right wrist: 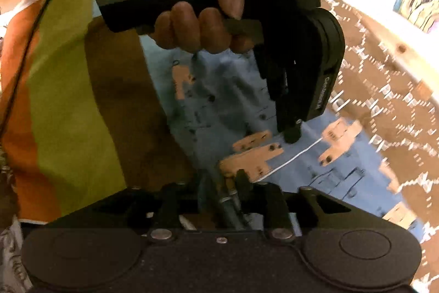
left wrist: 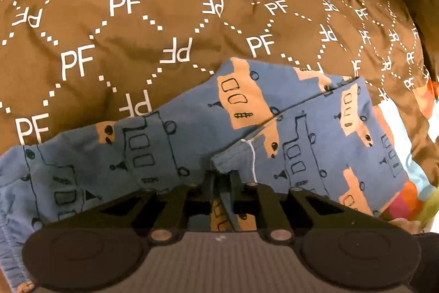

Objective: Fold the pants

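Observation:
Blue pants (left wrist: 247, 128) with tan and dark train prints lie on a brown quilt. They also show in the right wrist view (right wrist: 225, 100). My left gripper (left wrist: 221, 175) is shut on a hem edge of the pants, with cloth pinched between its jaws. A white thread (left wrist: 253, 161) hangs beside it. My right gripper (right wrist: 229, 177) is shut on the pants' edge too. The left gripper (right wrist: 290, 133), held by a hand, appears in the right wrist view, its tips down on the pants close ahead of the right gripper.
The brown quilt (left wrist: 137, 32) with white PF lettering covers the surface. A striped orange, yellow and brown cloth (right wrist: 68, 100) lies to the left in the right wrist view. A wooden bed rail (right wrist: 384, 45) runs along the far right.

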A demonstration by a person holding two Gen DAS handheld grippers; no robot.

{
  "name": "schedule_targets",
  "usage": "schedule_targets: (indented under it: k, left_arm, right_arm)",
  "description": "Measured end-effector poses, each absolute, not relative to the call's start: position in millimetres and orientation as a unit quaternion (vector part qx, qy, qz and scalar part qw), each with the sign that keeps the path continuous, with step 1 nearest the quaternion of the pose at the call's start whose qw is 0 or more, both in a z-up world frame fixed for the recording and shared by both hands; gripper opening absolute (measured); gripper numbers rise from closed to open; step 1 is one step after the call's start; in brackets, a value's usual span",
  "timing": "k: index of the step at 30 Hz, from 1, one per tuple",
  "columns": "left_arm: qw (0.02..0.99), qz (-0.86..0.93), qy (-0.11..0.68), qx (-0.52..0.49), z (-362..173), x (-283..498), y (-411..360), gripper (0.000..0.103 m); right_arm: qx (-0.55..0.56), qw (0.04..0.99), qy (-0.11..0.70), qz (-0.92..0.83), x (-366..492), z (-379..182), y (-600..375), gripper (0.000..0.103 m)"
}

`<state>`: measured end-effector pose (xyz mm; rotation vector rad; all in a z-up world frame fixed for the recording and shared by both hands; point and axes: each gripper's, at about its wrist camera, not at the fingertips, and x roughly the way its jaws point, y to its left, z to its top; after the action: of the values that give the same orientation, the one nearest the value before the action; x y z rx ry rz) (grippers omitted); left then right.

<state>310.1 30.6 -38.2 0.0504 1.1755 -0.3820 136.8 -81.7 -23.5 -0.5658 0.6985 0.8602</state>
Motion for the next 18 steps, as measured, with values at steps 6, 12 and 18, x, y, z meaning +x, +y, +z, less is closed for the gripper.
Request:
schedule_targets:
  k: [6,12,18]
  left_arm:
    - [0.842,-0.166,0.509,0.069,-21,292,31,0.032]
    - [0.849,-0.136,0.499,0.105,-34,266,11,0.039]
    - [0.872,-0.095,0.46,0.134,-38,252,5,0.065]
  right_arm:
    - [-0.285,0.832,0.303,0.367,137,-2,-132,0.042]
    - [-0.286,0.864,0.328,0.253,163,-5,-190,0.045]
    - [-0.337,0.854,0.321,0.235,156,-29,-195,0.056]
